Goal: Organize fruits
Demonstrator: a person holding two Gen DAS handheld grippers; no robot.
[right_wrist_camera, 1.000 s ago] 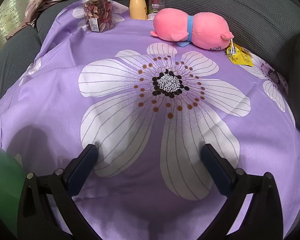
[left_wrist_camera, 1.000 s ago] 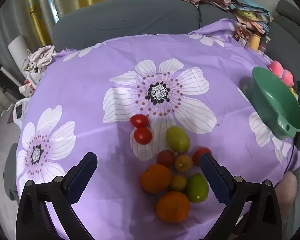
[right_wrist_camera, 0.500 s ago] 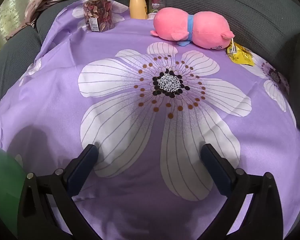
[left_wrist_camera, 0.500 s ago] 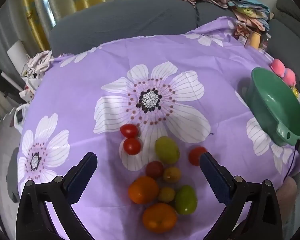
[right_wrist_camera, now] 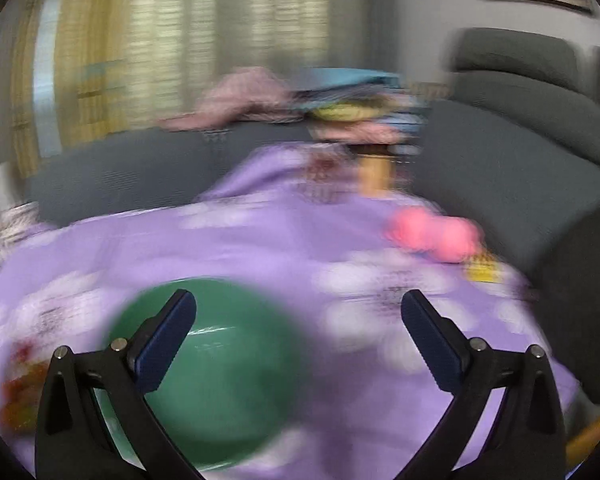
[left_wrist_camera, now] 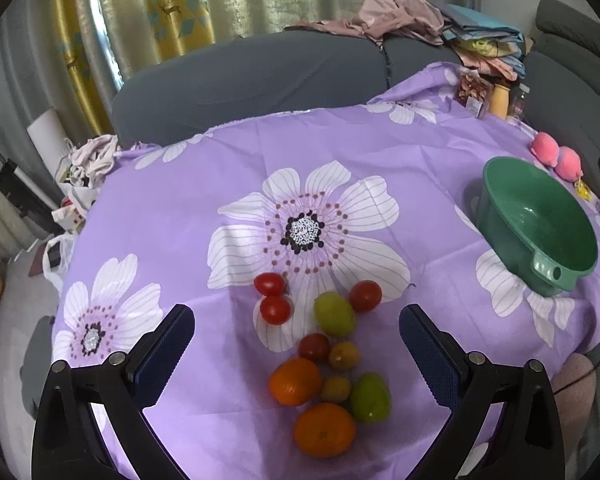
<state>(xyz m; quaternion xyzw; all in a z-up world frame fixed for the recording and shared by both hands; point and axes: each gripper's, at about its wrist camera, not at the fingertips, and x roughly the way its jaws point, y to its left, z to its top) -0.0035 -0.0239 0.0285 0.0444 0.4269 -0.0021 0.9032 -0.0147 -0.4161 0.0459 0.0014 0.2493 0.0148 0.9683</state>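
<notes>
Fruits (left_wrist_camera: 324, 360) lie clustered on the purple cloth (left_wrist_camera: 180, 208), between the wide-spread, empty fingers of the left gripper (left_wrist_camera: 296, 356). Green bowl (left_wrist_camera: 540, 220) sits at three o'clock, well apart. Right gripper (right_wrist_camera: 298, 344), view blurred, fingers wide and empty, hangs over the bowl (right_wrist_camera: 220, 380).

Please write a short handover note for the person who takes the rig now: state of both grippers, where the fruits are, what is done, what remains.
Left gripper: open, empty, over the fruits.
Right gripper: open, empty; its view is blurred.
Fruits: two oranges, two green ones, four red tomatoes and two small yellowish ones, all loose on the purple cloth.
Green bowl: on the right, looks empty.
Done: nothing is sorted.
Left: probably all fruits go into the bowl.
</notes>
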